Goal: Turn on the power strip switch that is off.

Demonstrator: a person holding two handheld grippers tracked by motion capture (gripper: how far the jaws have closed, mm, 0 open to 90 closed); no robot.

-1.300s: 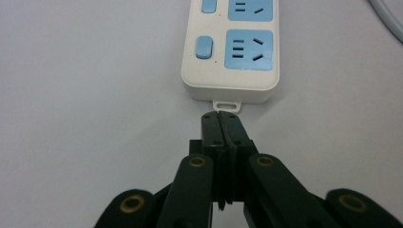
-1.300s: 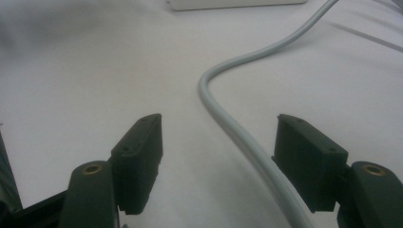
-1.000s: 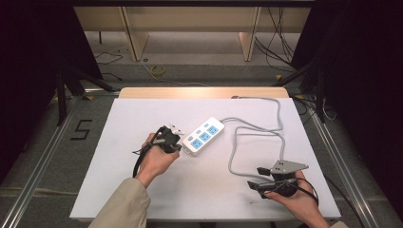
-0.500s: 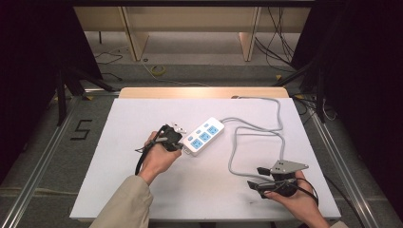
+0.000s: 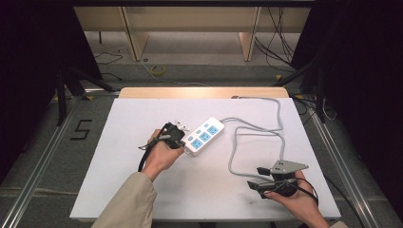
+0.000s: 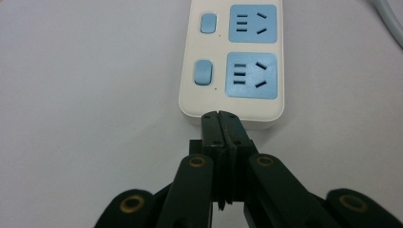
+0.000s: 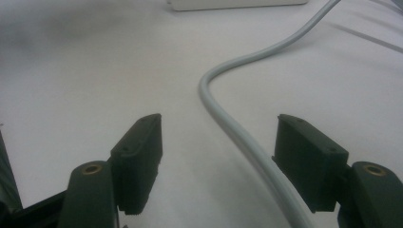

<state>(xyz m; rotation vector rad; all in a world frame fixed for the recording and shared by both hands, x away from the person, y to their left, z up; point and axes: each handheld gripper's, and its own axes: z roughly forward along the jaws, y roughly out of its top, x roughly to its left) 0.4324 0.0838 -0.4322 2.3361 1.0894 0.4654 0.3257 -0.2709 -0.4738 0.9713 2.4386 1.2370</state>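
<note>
power strip (image 5: 203, 137): white, blue sockets, lies flat and diagonal mid tabletop (image 5: 142, 114), near end toward the left hand (image 5: 160, 154).
left gripper (image 6: 221, 115): fingers pressed together, nothing between them, tips right at the strip's near short end, contact or just shy, can't tell. the blue switch (image 6: 204, 72) nearest them sits just ahead, left of the sockets.
right gripper (image 7: 216, 164): fingers wide apart, low over the tabletop, the grey cable (image 7: 237, 123) runs between them, neither pad on it. well apart from the strip body.
likely step: closed tips going for a switch or nudging the strip, my read only.
risk 1: tips sit at the end wall, not on the switch. a push from here slides the strip across the smooth tabletop instead of toggling anything.
risk 2: nothing pins the strip. the right fingers aren't closed on the cable, so there's no counter-hold.
risk 3: the looped cable could drag or swing the strip's far end if the strip shifts.
risk 4: closed tips are narrow and could slip off the rounded switch into a socket face.
</note>
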